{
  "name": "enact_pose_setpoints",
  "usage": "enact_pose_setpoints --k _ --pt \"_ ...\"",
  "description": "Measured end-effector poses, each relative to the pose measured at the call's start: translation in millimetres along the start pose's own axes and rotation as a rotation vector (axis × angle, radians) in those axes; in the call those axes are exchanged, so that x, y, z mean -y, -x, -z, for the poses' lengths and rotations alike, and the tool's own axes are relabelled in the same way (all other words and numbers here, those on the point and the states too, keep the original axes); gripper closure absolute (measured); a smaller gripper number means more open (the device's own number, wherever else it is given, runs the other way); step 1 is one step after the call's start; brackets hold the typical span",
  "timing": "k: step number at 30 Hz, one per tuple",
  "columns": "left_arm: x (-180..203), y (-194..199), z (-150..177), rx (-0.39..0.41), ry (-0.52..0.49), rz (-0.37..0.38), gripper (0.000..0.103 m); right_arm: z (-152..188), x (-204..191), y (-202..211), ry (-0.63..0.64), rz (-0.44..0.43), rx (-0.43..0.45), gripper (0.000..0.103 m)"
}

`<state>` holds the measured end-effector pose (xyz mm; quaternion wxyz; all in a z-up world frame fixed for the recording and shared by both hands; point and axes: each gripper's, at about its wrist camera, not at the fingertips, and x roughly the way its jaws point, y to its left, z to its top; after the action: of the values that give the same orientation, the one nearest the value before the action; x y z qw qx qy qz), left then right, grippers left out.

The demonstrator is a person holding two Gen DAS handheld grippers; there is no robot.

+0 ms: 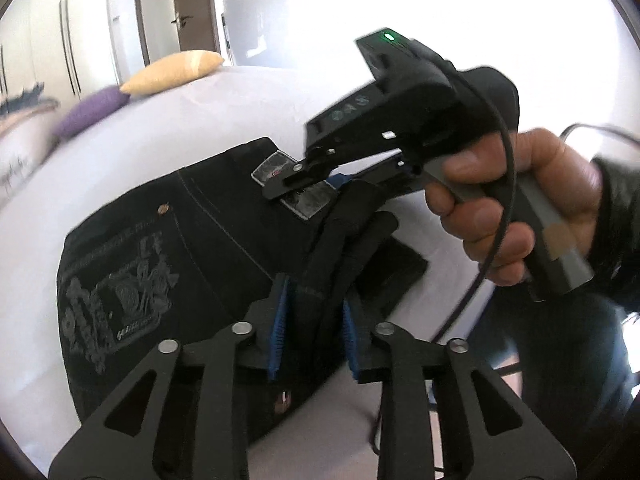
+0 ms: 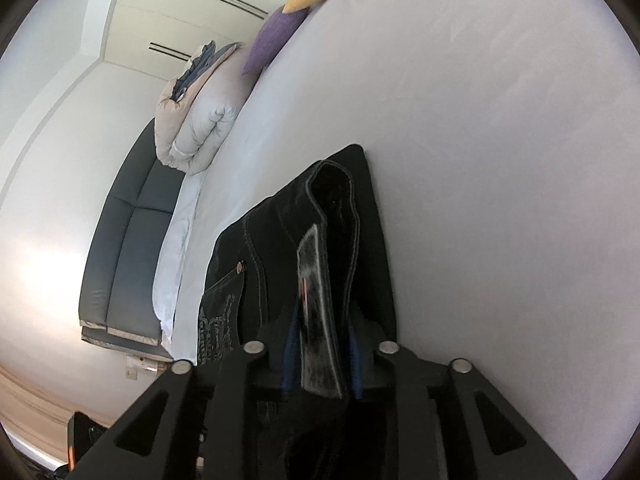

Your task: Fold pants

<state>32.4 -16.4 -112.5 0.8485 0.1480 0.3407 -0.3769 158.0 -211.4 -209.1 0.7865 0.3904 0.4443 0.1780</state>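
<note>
Two grippers are on the waist end of one pair of black pants (image 1: 208, 240), which lies on the white bed (image 1: 280, 96) near its front edge, already doubled into a short, thick stack.

Step in hand: we judge this to be the close of a fold, with the waistband being brought down onto the stack.

The left gripper (image 1: 316, 326) has a bunched ridge of dark cloth between its blue pads. The right gripper (image 2: 324, 344), held in the person's hand (image 1: 500, 208), has the waistband and its patch (image 2: 316, 320) standing on edge between its pads. In both, the jaws are partly apart with cloth filling the gap. We cannot tell whether the pads are pressing or have let go.

Next move, in our judgement: set the waistband flat, free both jaws fully and draw them back along the bed without dragging the top layer. The raised ridge at the left gripper needs smoothing, or the stack may slump.

Markings: the grey waistband patch is worn and we read nothing on it. The back pocket carries a pale stitched crest (image 1: 116, 292) with lettering too blurred to make out. A copper rivet (image 1: 163, 209) sits at the pocket corner. The right gripper's body shows round symbols that we cannot read and a lit green lamp (image 1: 388, 36).
</note>
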Motion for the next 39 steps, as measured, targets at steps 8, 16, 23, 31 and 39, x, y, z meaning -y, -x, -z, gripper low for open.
enact_pose_setpoints --k 8,16,23,31,39 --pt "-58 54 22 0.081 0.169 0.011 0.051 14 -36 47 0.068 0.072 0.065 0.079" --pt "-154 26 10 -0.019 0.314 -0.104 0.067 37 -42 8 0.153 0.197 -0.063 0.103" --pt "-224 -19 -9 -0.117 0.359 -0.149 0.070 49 -20 15 0.130 0.143 -0.007 0.103" --pt "-193 -28 19 -0.144 0.324 -0.193 0.071 53 -15 12 0.113 0.133 0.022 0.103" --pt "-154 -8 36 -0.147 0.330 -0.199 0.071 54 -20 9 0.104 0.143 0.044 0.103"
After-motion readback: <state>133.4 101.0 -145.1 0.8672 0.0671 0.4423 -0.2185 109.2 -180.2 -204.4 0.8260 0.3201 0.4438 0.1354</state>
